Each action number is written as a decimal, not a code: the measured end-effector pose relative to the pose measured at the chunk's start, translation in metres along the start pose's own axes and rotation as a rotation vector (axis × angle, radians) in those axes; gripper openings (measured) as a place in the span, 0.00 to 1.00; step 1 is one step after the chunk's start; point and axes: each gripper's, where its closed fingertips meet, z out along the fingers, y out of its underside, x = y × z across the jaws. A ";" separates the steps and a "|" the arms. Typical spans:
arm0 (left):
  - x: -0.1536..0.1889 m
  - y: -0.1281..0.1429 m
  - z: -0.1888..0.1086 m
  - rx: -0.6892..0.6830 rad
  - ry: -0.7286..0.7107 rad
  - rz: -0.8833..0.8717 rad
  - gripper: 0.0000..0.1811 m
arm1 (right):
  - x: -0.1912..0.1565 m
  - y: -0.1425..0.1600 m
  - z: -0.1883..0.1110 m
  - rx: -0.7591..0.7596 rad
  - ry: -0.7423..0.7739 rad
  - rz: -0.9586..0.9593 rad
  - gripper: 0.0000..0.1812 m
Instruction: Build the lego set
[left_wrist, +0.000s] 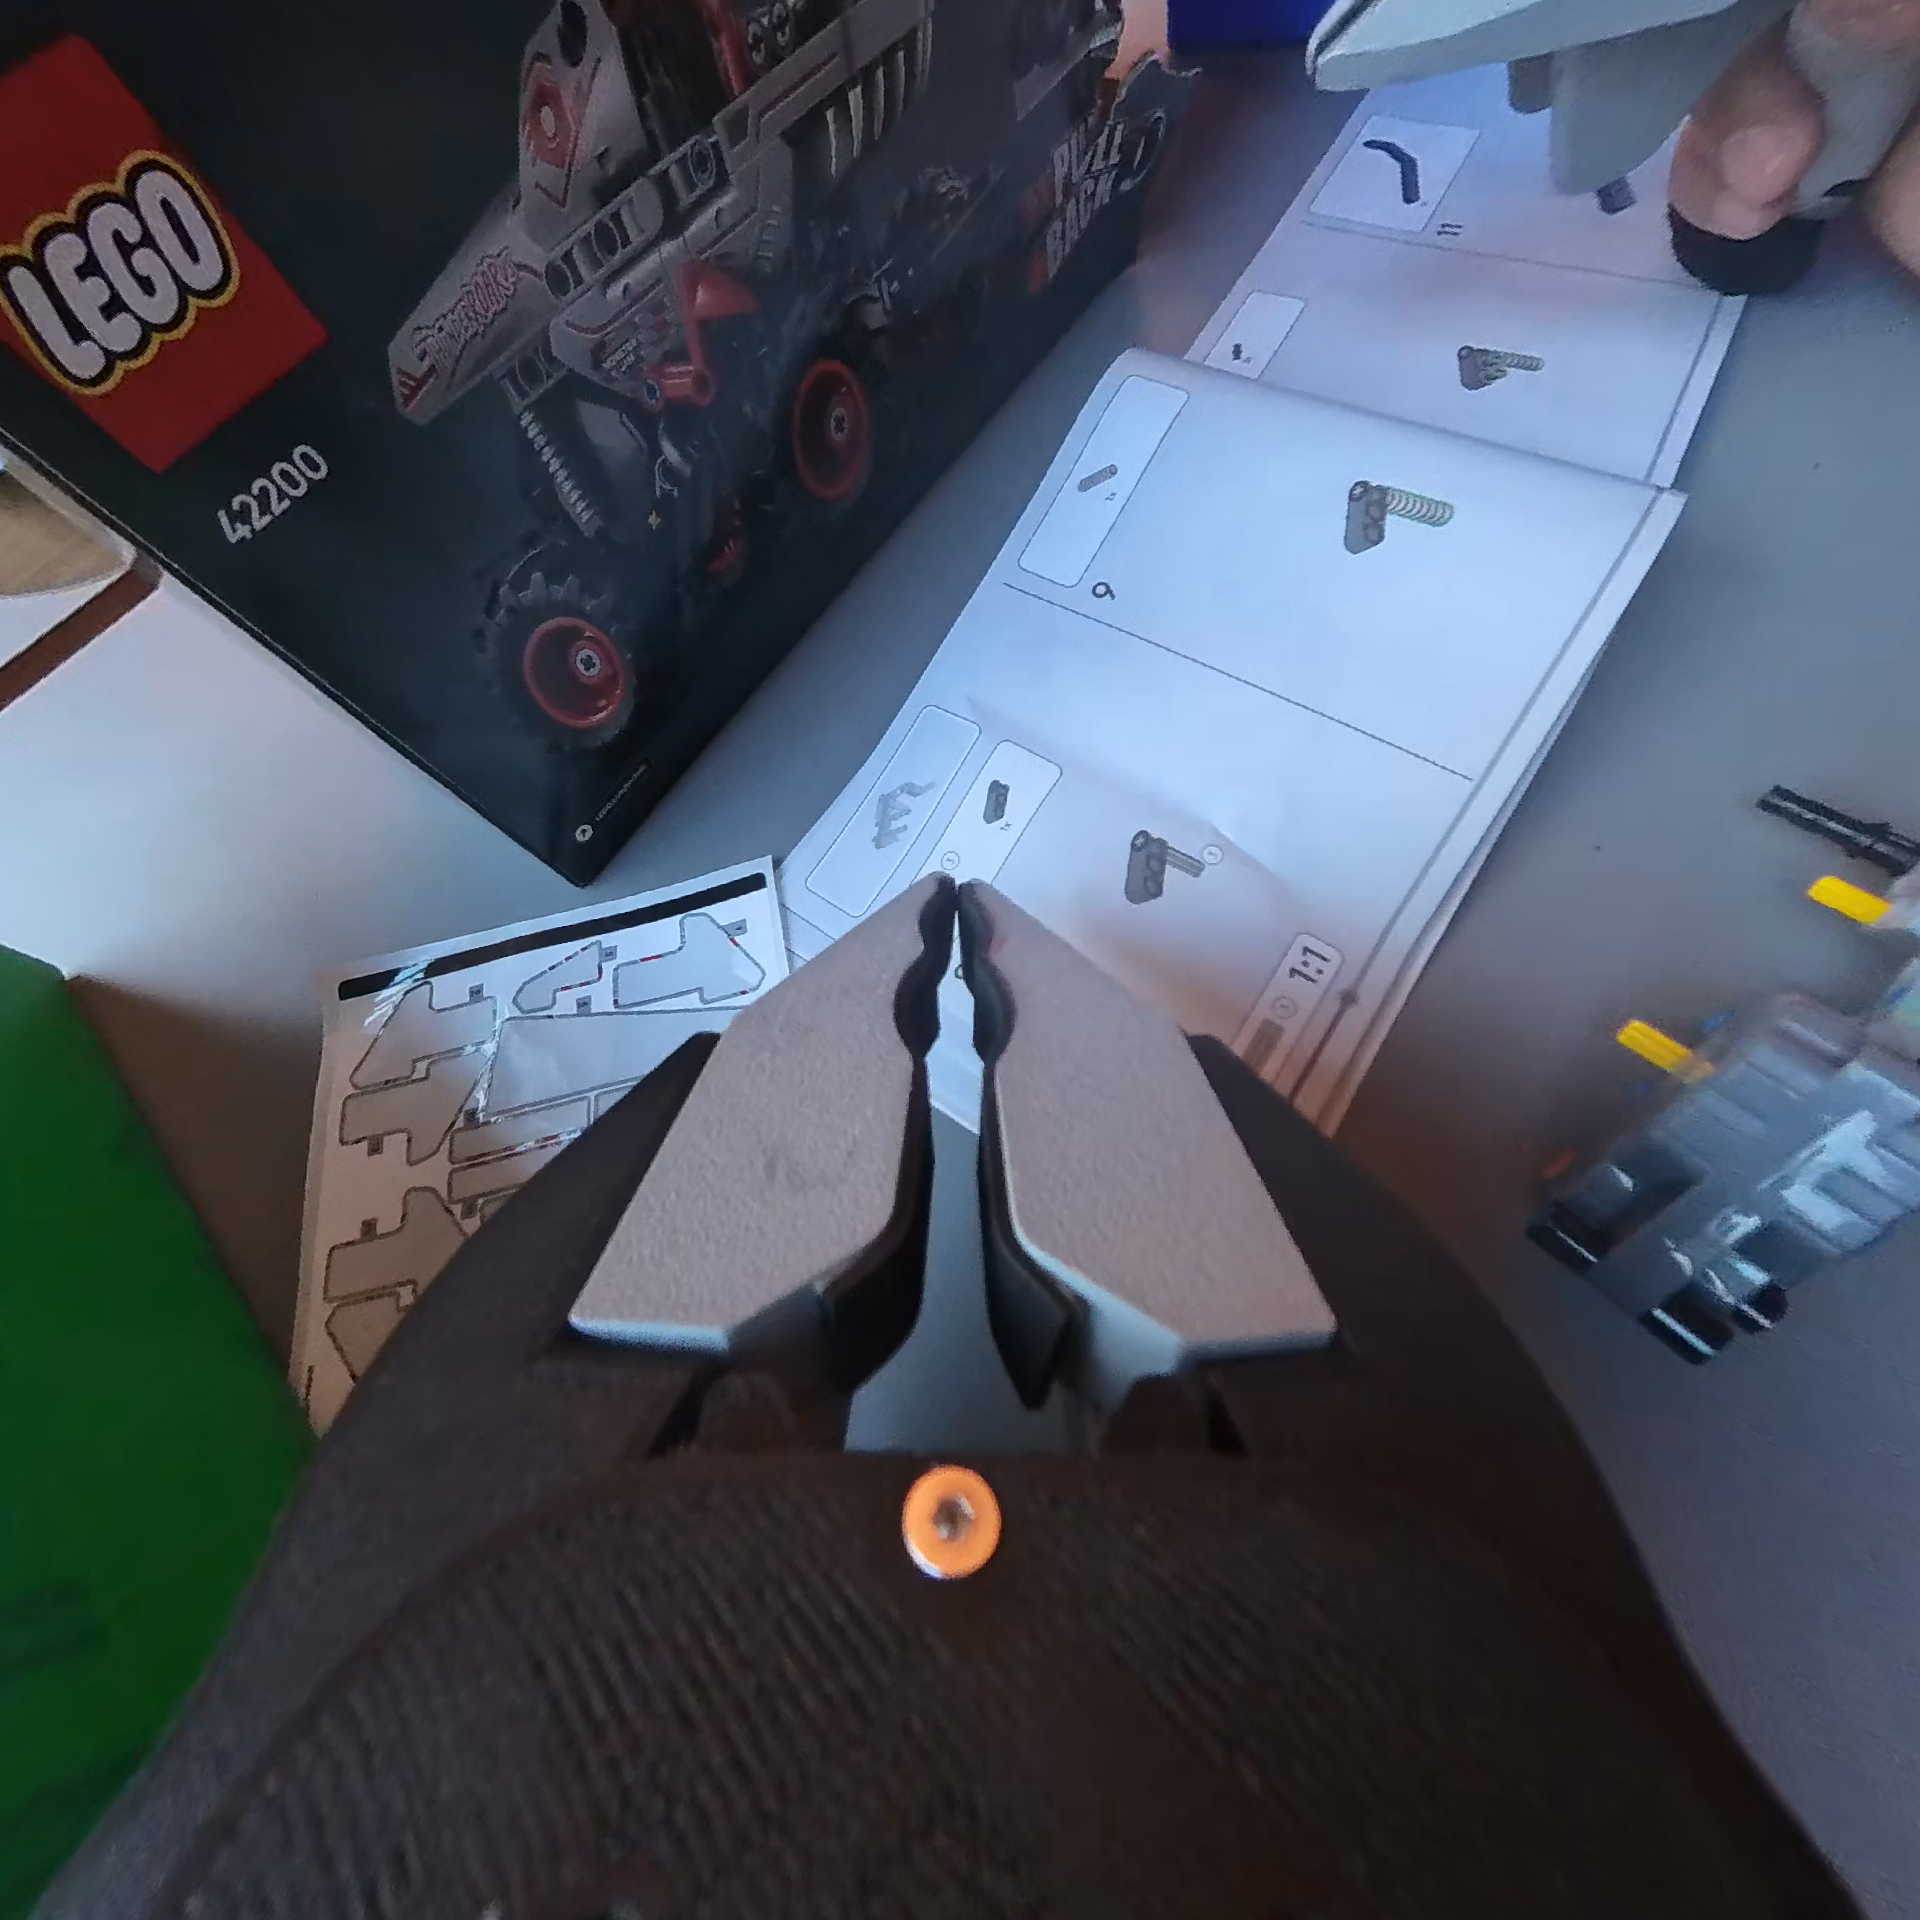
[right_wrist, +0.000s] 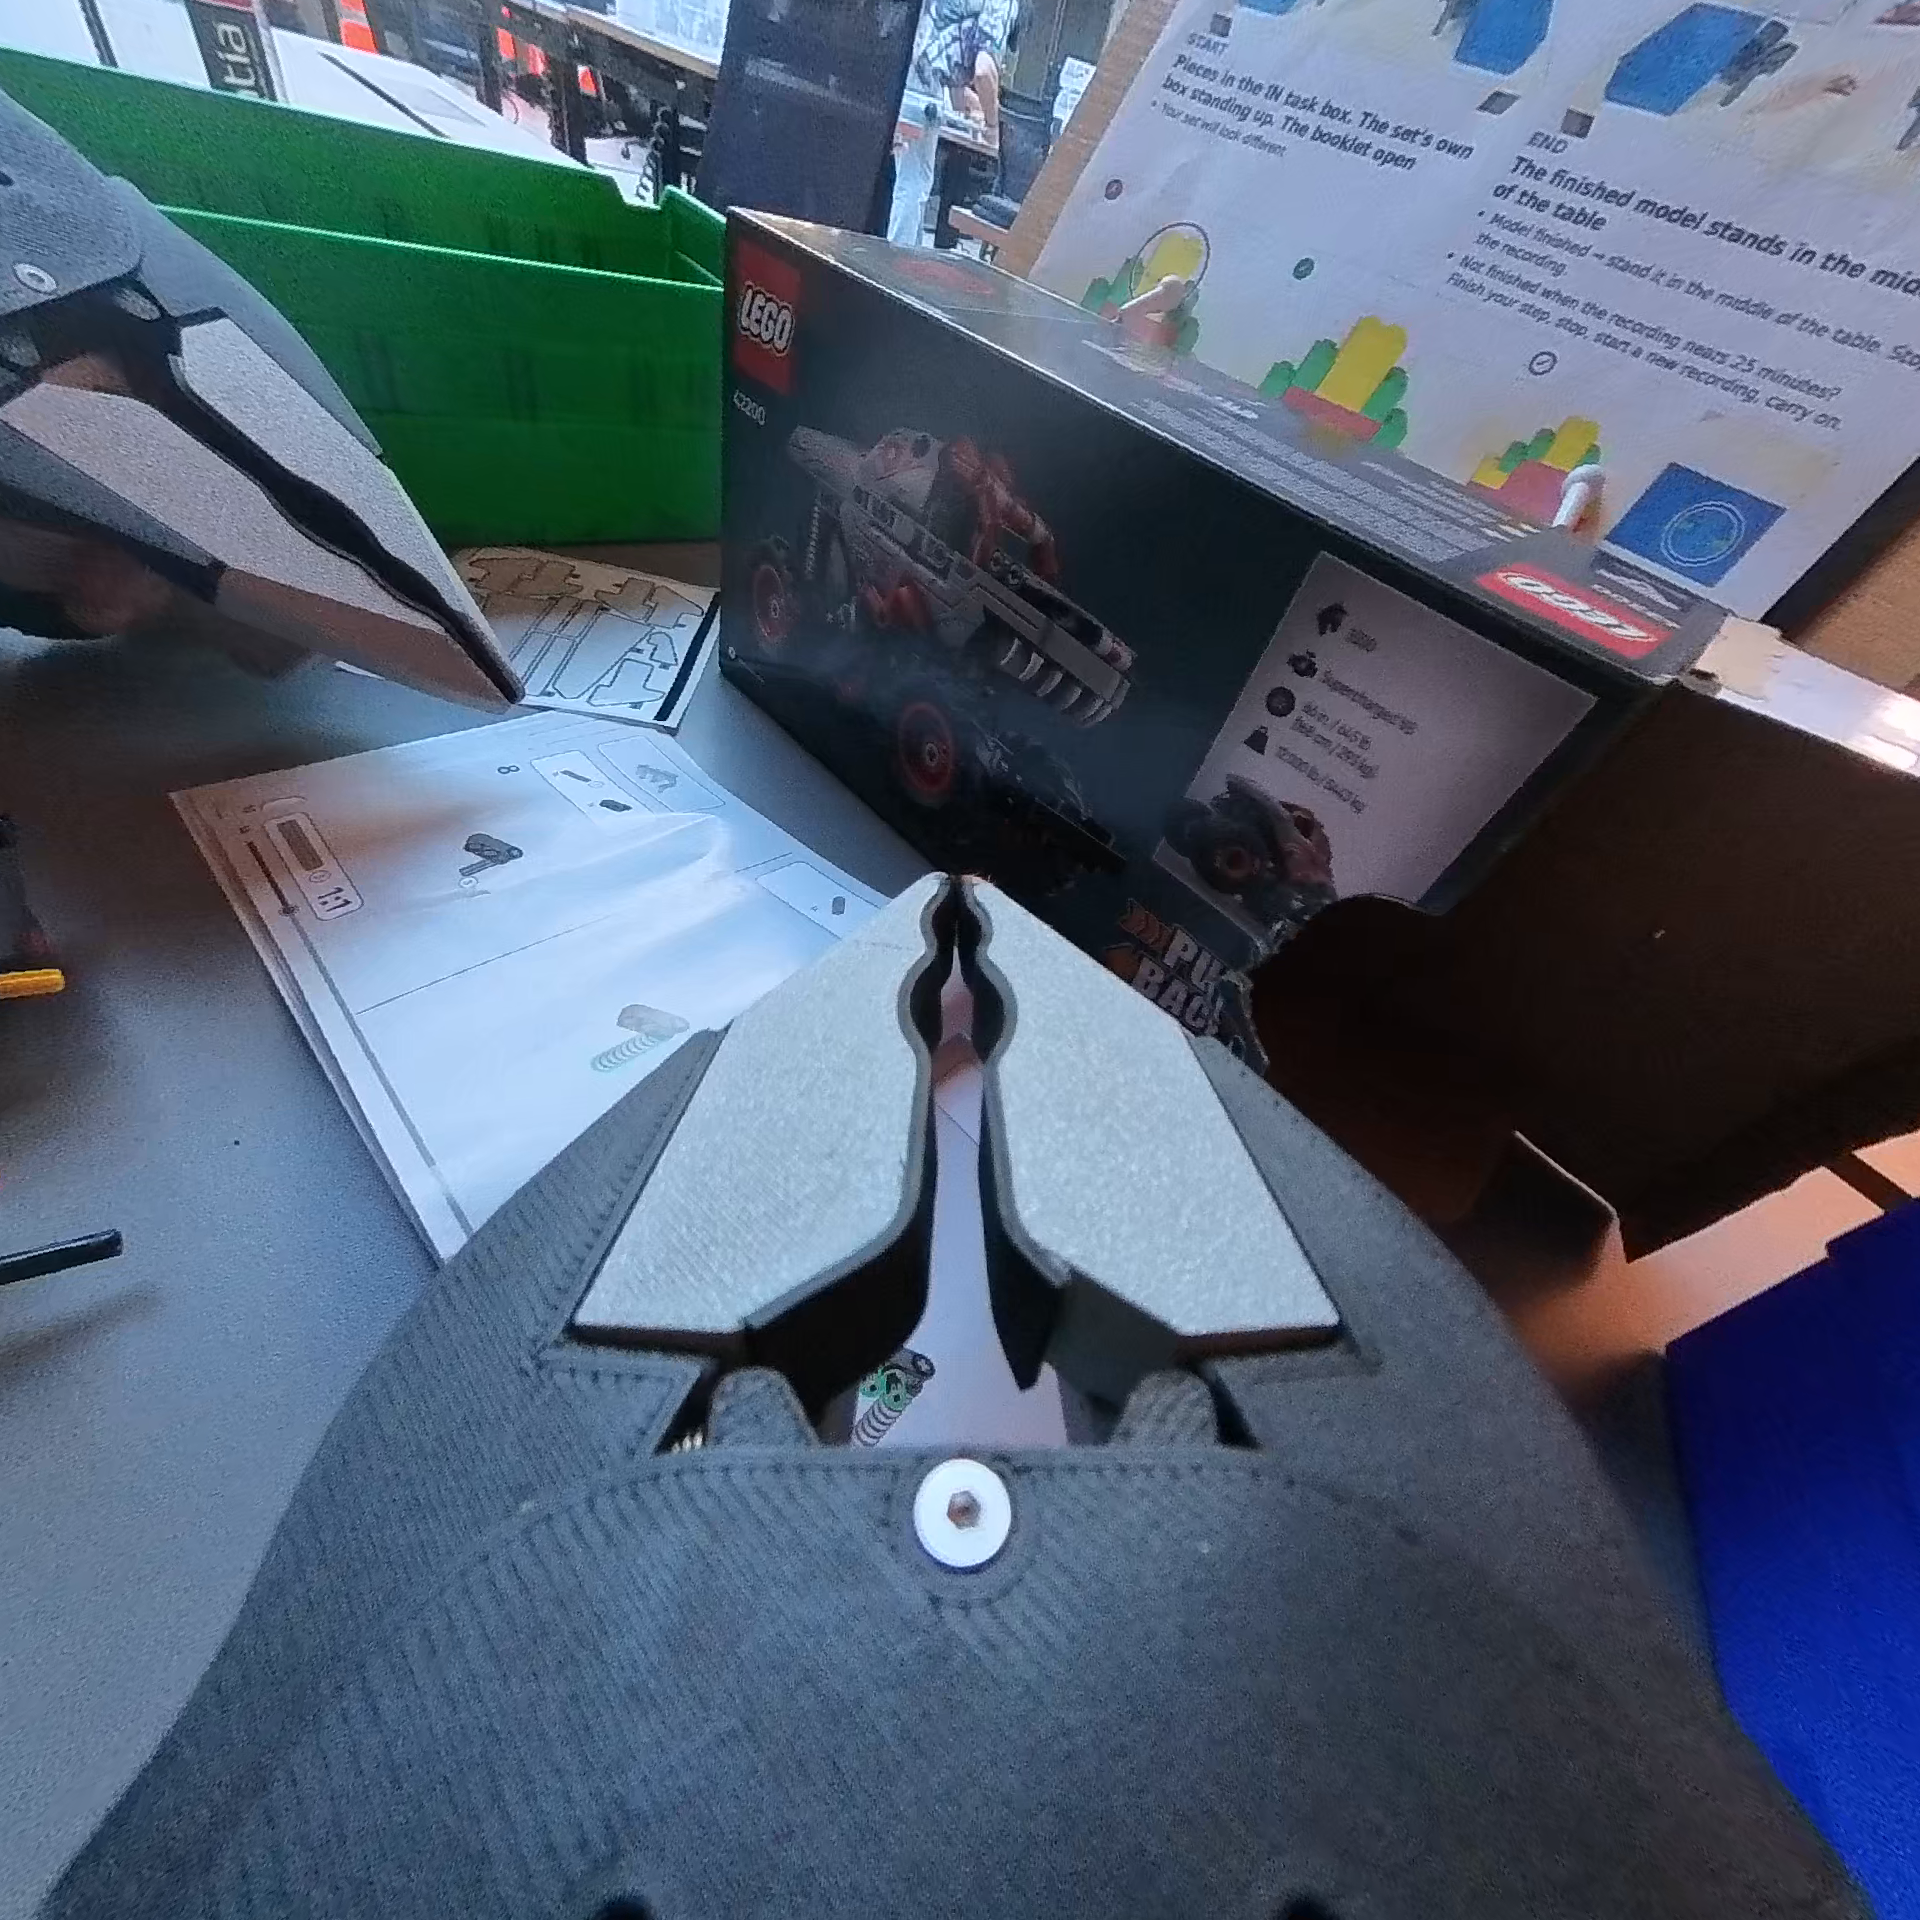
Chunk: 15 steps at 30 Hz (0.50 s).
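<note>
My left gripper (left_wrist: 956, 894) is shut and empty, its tips hovering over the near edge of the open instruction booklet (left_wrist: 1299, 582). My right gripper (right_wrist: 956, 894) is also shut with nothing seen between its fingers, held above the booklet (right_wrist: 499, 935) in front of the dark set box (right_wrist: 1039, 623). A partly built grey and black assembly with yellow pins (left_wrist: 1745, 1174) lies right of the booklet, blurred. A black axle (left_wrist: 1839, 831) lies beyond it. The right gripper (left_wrist: 1558, 42) and a person's hand (left_wrist: 1766, 156) show at the top right of the left wrist view.
The set box (left_wrist: 520, 364) stands behind a sticker sheet (left_wrist: 499, 1060). A green bin (right_wrist: 468, 343) sits at the left, also in the left wrist view (left_wrist: 104, 1351). A printed poster (right_wrist: 1558, 260) stands behind the box. A blue object (right_wrist: 1818, 1558) lies at the right. The grippers' ends are close to 15 cm from one another.
</note>
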 end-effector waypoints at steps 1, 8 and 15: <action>0.000 0.000 0.000 -0.001 -0.001 0.001 0.00 | 0.000 0.000 0.000 -0.001 0.000 -0.002 0.00; 0.001 0.001 0.001 -0.004 0.008 0.001 0.00 | -0.002 0.001 0.001 -0.004 -0.003 -0.012 0.00; 0.003 -0.001 0.000 -0.001 0.016 -0.007 0.00 | -0.002 0.001 0.001 -0.004 -0.002 -0.016 0.00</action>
